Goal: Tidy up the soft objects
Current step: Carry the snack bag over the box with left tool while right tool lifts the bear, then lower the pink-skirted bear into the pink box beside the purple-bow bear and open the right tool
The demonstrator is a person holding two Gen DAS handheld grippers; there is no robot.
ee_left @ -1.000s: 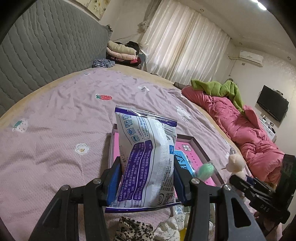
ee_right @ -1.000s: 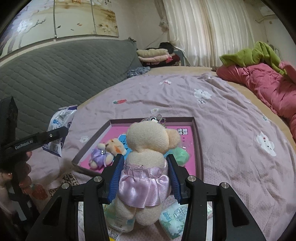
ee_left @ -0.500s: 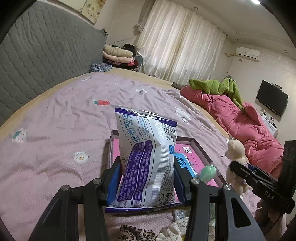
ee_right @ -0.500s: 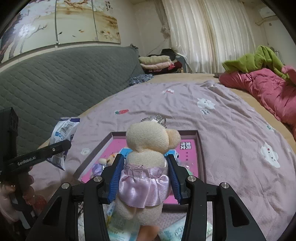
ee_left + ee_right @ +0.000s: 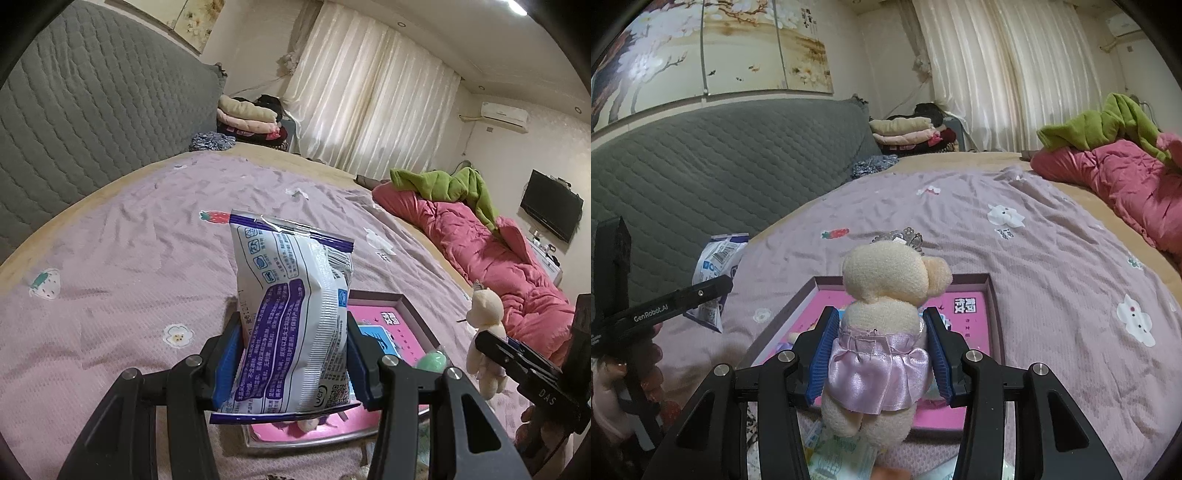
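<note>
While both of my tongs hang over the bed, each has something clamped. Left gripper (image 5: 293,354): blue pads pressed against both sides of a white and purple packet (image 5: 291,314), held upright, top seal uppermost, well clear of the sheet. Right gripper (image 5: 881,349): closed on a cream teddy bear (image 5: 886,291) at the waist, pads biting into its shiny lilac skirt; bear upright, back of head toward my camera, small silver crown on top, legs dangling below the pads.

Beneath and just ahead of both loads lies a shallow tray (image 5: 991,295) with a dark rim and pink floor, flat on the mauve bedsheet (image 5: 122,258). From the left camera I see a mint-green soft ball (image 5: 430,360) inside it, near the right rim. Other small items in the tray are mostly hidden behind the packet and bear; I cannot tell what they are.

Cross-check: the right camera picks up the packet at far left, above the sheet and to the left of the tray. Pink quilt (image 5: 1108,177) bunched along the bed's far right side, green cloth (image 5: 1108,118) on top.
</note>
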